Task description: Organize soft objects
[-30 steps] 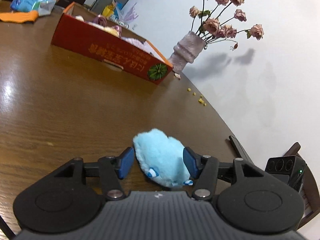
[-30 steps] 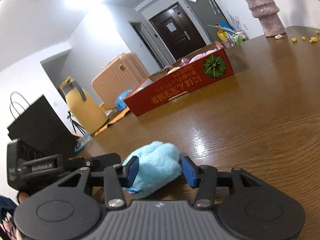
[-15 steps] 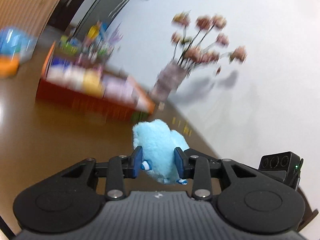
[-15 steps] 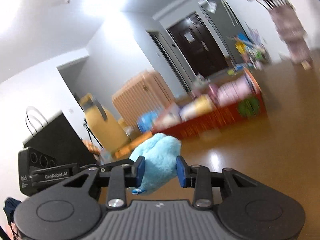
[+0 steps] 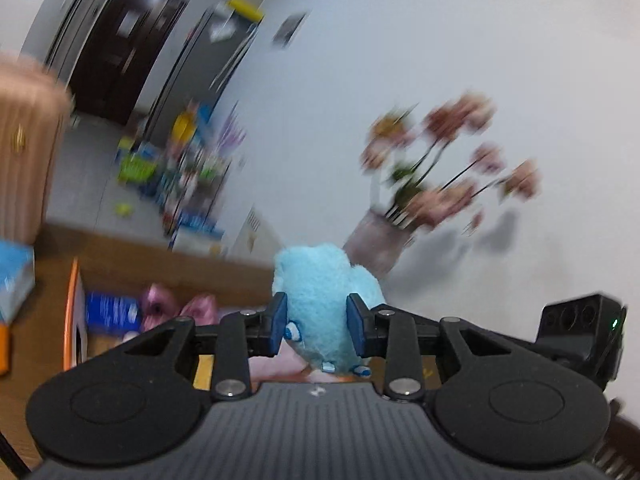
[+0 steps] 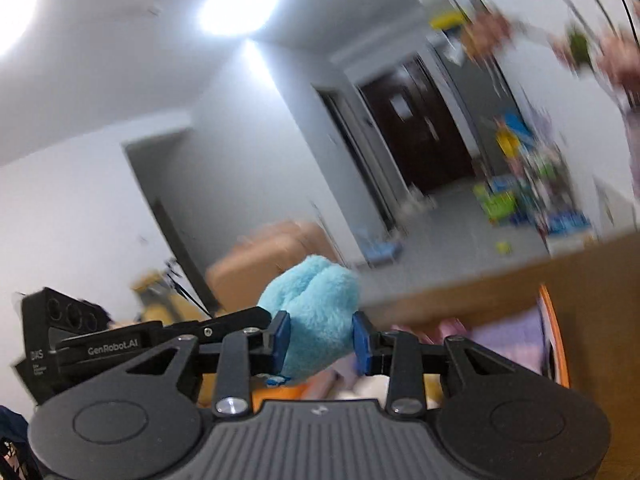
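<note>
Both claws, left point(image 5: 316, 328) and right point(image 6: 320, 342), pinch the fluffy light-blue plush toy point(image 5: 324, 300) above the brown wooden counter point(image 6: 592, 272); blurry room, probably a dark door point(image 6: 416, 132) behind.

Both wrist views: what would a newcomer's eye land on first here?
First, the fluffy light-blue plush toy, pinched from two sides between the blue pads of the left tool and the right tool, held in the air. Next, the orange-rimmed box just below, with pink soft items inside, and the blurred vase of pink flowers behind.

Plush toy point(image 5: 324, 304) sits between both tongs, above the box point(image 5: 74, 320), vase point(image 5: 376, 240) behind.
</note>
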Motion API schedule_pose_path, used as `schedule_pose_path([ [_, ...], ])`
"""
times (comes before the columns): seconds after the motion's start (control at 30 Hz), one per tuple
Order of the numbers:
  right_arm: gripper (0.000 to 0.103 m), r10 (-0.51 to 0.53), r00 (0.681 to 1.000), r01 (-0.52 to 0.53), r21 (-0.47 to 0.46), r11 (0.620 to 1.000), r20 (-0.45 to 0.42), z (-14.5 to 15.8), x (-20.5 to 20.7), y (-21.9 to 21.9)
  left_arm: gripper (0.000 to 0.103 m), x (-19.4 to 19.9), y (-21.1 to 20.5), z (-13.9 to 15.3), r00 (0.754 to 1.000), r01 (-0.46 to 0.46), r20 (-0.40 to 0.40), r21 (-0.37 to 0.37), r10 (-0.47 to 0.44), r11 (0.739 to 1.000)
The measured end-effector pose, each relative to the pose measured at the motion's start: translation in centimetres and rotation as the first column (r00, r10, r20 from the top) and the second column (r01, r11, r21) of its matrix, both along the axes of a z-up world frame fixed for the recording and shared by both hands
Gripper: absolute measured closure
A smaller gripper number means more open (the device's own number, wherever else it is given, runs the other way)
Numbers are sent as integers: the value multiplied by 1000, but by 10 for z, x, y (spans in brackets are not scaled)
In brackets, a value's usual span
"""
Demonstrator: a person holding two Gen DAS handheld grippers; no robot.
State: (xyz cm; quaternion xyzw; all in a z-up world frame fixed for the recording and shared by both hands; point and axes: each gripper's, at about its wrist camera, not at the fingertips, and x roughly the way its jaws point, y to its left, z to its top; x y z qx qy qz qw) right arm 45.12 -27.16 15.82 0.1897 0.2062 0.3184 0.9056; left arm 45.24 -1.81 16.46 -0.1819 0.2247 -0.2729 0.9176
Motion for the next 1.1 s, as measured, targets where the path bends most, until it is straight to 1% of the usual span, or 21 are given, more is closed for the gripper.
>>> schedule_pose_path([
  [0.03,70,2,999,-2,-13,1000,-35,-15,13,-1,71,14,-3,-21,999,3,-43,18,-3,1000],
  [0.1,70,14,993,-17,-30,999,-116,-47,39,-3,71,30,-2,-49,995,8,-104,40,-3,999],
  [0.2,70,37,984,-47,-51,998,-175,-83,63,-1,71,45,1,-79,987,-2,-161,67,13,998],
  [0.23,70,37,982,-49,-58,997,-186,-91,65,1,71,49,-1,-86,983,0,-182,97,18,995],
  [0.27,69,44,976,-65,-91,994,-212,-98,68,5,71,51,-3,-91,981,2,-194,120,21,993],
  [0.37,65,18,975,-56,-168,984,-222,-110,67,13,70,54,-10,-106,970,36,-244,157,4,987],
  [0.43,60,5,973,-59,-229,972,-231,-115,65,18,70,55,-19,-115,963,64,-269,180,-14,982],
  [0.47,61,-3,973,-55,-244,968,-231,-118,62,18,69,54,-23,-120,963,67,-270,190,-14,980],
  [0.5,61,-2,976,-52,-245,968,-218,-119,61,17,67,52,-25,-121,967,59,-253,200,-7,978],
  [0.57,57,-1,975,-51,-232,971,-222,-116,58,15,65,50,-25,-120,969,58,-248,216,-3,975],
  [0.63,48,-4,977,-41,-207,977,-215,-112,61,13,61,50,-22,-118,969,49,-248,219,7,975],
  [0.67,49,-11,979,-31,-200,979,-204,-111,61,10,60,50,-20,-116,969,44,-248,224,13,974],
  [0.7,50,-29,982,-8,-192,981,-189,-109,62,7,60,49,-18,-112,970,35,-242,229,22,973],
  [0.77,66,-41,985,8,-190,982,-169,-108,65,5,60,47,-14,-102,976,9,-212,244,44,970],
  [0.8,79,-27,985,-6,-190,982,-171,-109,66,7,58,45,-12,-96,981,-5,-189,251,54,968],
  [0.83,84,-15,984,-19,-185,983,-178,-112,68,9,57,42,-9,-90,985,-19,-162,257,63,966],
  [0.93,85,32,980,-72,-200,977,-197,-119,67,22,55,33,1,-76,989,-64,-112,262,96,963],
  [0.97,85,30,983,-71,-226,972,-183,-119,65,27,55,31,5,-74,987,-81,-113,256,113,963],
  [1.0,82,19,984,-63,-247,967,-177,-117,63,29,55,28,10,-72,984,-98,-119,249,131,964],
  [1.03,82,16,984,-61,-248,967,-179,-113,61,30,55,24,15,-70,980,-119,-129,245,154,962],
  [1.1,81,16,987,-55,-239,969,-160,-103,54,29,55,12,21,-67,975,-142,-129,266,182,954],
])
